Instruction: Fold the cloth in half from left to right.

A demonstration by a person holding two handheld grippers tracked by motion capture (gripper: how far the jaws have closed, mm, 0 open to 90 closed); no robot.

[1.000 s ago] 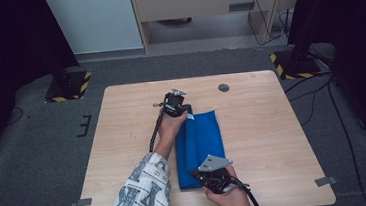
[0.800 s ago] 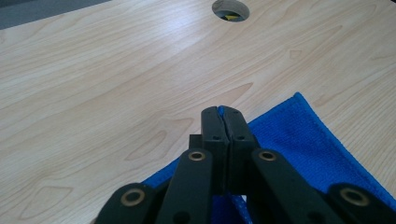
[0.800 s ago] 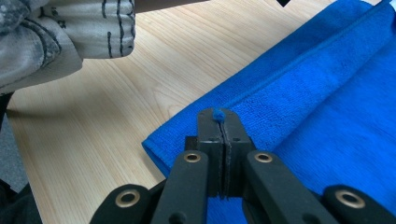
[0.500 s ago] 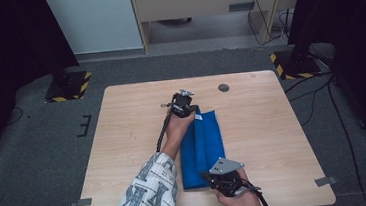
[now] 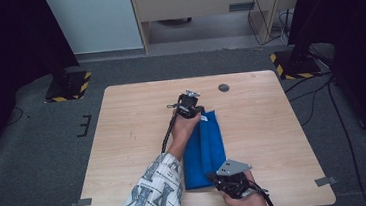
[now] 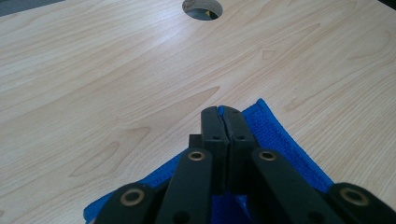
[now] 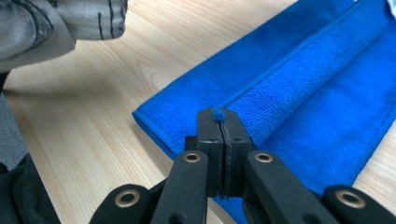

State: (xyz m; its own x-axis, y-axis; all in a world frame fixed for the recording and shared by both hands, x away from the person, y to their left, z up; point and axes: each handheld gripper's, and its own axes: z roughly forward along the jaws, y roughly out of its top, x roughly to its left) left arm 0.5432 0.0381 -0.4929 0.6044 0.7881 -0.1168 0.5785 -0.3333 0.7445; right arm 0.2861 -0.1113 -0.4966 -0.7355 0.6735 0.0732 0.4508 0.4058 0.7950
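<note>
Counter (image 5: 124, 138): pale wood-grain top, the largest item, carrying the cloth and both grippers; a round cable hole (image 5: 224, 87) sits near its far edge, just beyond the left gripper. No box, tray or other container stands on it, so nothing is held in one

Blue cloth (image 5: 210, 146): microfibre towel lying flat at the middle of the counter, slightly right of centre, as a long narrow strip running from the near edge toward the far side. It looks folded lengthwise already; a raised hem or fold line runs along it in the right gripper view (image 7: 299, 79). Judged state of work: the lengthwise fold appears done or in its last stage, with the two gripped ends being carried across. What seems left is laying the held edge down, letting go, and possibly a further fold end to end

Person's left forearm (image 5: 154, 196): patterned sleeve, reaching diagonally over the near left of the cloth

Right gripper (image 5: 228, 182): at the near end of the cloth, grey three-cornered plate on top. Jaws pressed together with a tuft of blue pile showing at the tips (image 7: 217, 115), so it pinches the cloth's near edge

Left gripper (image 5: 191, 105): at the far end of the strip. Jaws pressed together, blue fabric directly under and around them (image 6: 271, 135); it appears to pinch the far corner, though the contact itself is hidden behind the jaws
</note>
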